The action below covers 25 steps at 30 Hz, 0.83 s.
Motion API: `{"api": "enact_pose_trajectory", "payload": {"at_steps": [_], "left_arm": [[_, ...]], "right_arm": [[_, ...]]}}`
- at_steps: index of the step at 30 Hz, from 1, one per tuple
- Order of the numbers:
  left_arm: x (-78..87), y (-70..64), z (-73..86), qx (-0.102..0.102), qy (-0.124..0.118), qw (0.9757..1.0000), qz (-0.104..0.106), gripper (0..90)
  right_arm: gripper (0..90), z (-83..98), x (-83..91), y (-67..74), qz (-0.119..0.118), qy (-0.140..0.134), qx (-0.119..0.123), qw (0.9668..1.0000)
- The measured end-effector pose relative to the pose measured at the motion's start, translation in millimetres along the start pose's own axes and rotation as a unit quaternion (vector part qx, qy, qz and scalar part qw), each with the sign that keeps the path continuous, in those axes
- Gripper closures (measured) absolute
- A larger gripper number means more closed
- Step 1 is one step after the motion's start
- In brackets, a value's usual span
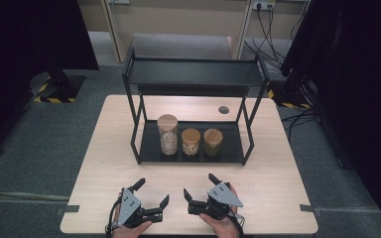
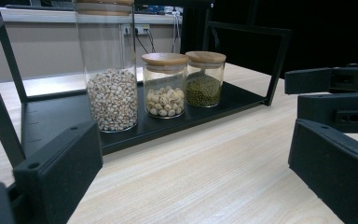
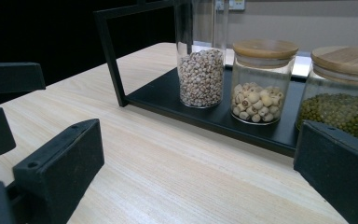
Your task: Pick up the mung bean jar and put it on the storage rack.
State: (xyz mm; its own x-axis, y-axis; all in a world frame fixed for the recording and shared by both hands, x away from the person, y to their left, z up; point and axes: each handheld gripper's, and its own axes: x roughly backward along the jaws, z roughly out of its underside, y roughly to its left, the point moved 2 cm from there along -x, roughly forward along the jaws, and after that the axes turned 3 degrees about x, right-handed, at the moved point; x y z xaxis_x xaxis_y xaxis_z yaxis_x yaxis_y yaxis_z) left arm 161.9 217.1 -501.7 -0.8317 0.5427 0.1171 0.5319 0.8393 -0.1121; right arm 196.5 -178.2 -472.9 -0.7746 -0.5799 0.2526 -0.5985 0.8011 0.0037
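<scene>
Left gripper (image 1: pixel 152 193): you hold it low over the near edge of the bench (image 1: pixel 104 148), jaws spread wide and holding nothing; the jaws point toward the rack.
Right gripper (image 1: pixel 198 186): you hold it just beside the left one, near the bench's front edge, jaws also wide apart and holding nothing. In the left gripper view it (image 2: pixel 335 93) shows at the right, close by.
Hands: your left hand (image 1: pixel 129 229) and right hand (image 1: pixel 218 223) come in from the bottom edge, each wrapped round its gripper.
Rack (image 1: pixel 134 74): a black two-level frame, standing on the middle of the bench, well ahead of both grippers. Its lower tray (image 1: pixel 230 146) carries three jars in a row.
Tall jar (image 1: pixel 167 134): leftmost on the tray, wooden lid, partly filled with small pale grains; upright. It is the tallest of the three.
Middle jar (image 1: pixel 190 142): short, wooden lid, holds larger whitish round seeds; it stands just beside the tall jar.
Right jar (image 1: pixel 213 142): short, wooden lid, holds small green beans; it stands just beside the middle jar.
Gap: both grippers are clear of the jars, with bare bench between them and the tray's front rim.
Top shelf (image 1: pixel 193 72): black, nothing seen on it.
</scene>
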Motion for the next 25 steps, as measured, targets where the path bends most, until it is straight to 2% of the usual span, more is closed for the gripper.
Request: {"api": "enact_pose_trajectory", "payload": {"at_steps": [25], "left_arm": [[-0.1,0.2,-0.1,0.0,0.0,1.0,0.0,2.2]], "right_arm": [[2.0,-1.6,2.2,-3.9,0.008,-0.008,-0.005,0.9999]]}}
